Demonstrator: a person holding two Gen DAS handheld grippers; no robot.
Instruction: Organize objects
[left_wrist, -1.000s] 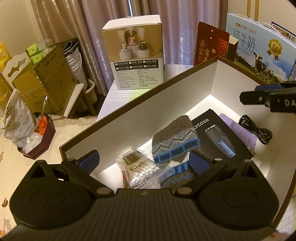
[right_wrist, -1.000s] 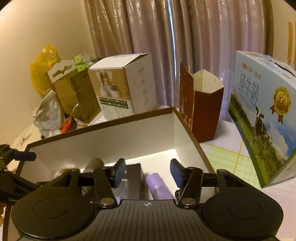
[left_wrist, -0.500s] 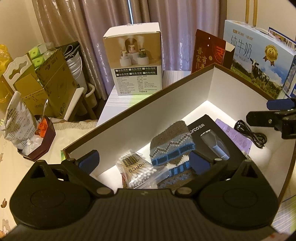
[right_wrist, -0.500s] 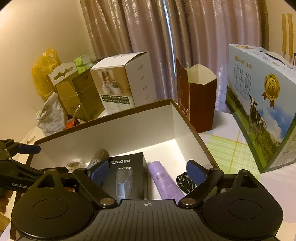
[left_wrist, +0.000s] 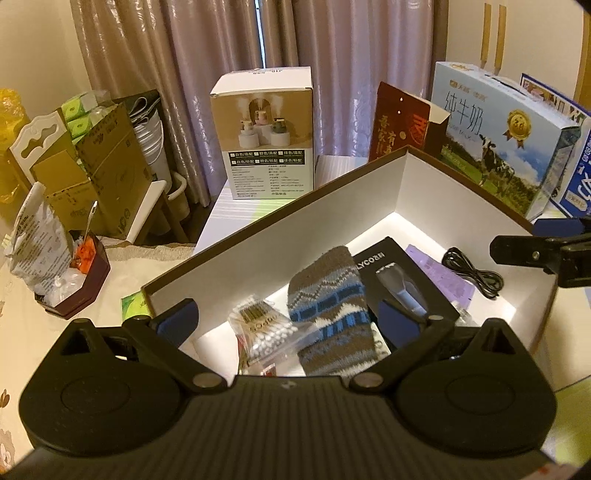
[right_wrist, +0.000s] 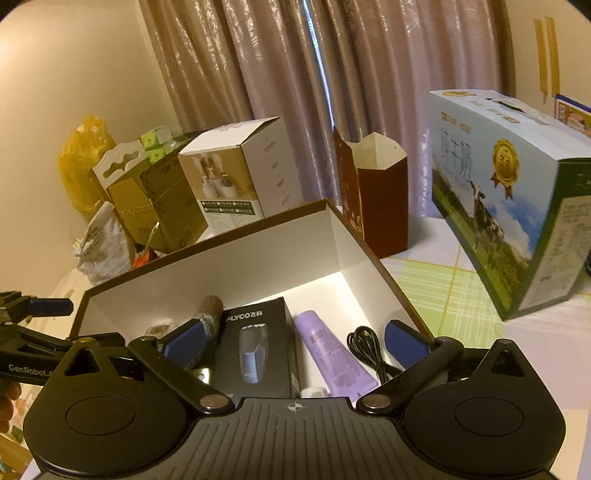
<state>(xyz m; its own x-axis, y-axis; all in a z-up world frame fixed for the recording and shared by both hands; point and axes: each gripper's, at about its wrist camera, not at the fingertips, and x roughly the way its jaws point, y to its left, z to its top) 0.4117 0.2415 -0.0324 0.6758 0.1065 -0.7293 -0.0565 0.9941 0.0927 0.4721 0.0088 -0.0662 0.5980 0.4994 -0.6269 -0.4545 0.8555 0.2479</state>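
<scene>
1. The right gripper (right_wrist: 293, 341) is standing wide open and empty above the near side of the storage box (right_wrist: 258, 258); a second ago its fingers were much closer together, so it has just released

2. The left gripper (left_wrist: 290, 319) is also hanging spread and holding nothing, as before

3. Inside the box, from left to right, are lying the cotton swab bag (left_wrist: 264, 328), the knitted sock (left_wrist: 330, 299), the black shaver box (right_wrist: 255, 345), the purple tube (right_wrist: 330, 356) and the black cable (right_wrist: 365, 343)

4. I judge this item is now placed, and both grippers are free for another object
</scene>
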